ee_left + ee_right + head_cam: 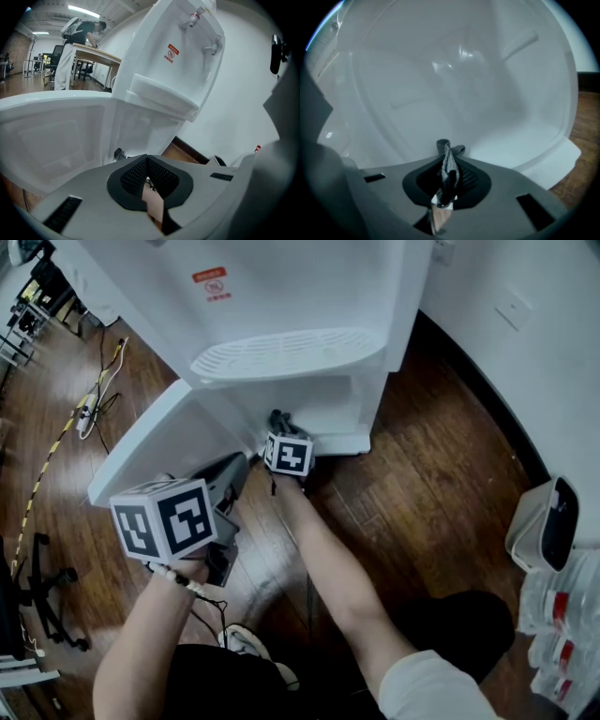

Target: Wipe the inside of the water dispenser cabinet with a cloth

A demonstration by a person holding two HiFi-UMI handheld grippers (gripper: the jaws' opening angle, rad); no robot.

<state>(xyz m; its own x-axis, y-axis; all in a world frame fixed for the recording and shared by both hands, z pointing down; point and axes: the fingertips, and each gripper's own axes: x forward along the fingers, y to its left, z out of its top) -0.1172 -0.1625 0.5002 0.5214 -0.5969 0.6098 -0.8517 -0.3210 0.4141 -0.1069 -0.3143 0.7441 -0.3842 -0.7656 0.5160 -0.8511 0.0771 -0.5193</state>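
Observation:
The white water dispenser stands on the wood floor with its lower cabinet door swung open to the left. My right gripper reaches into the low cabinet opening, shut on a dark grey cloth. In the right gripper view the cloth sticks up between the closed jaws of the gripper, facing the white cabinet interior. My left gripper hangs beside the open door, outside the cabinet. In its own view that gripper is shut with nothing in it.
A power strip with cables lies on the floor at left, and a chair base sits nearer. A white bin and several wrapped bottles stand at right by the wall. A person stands at a far desk.

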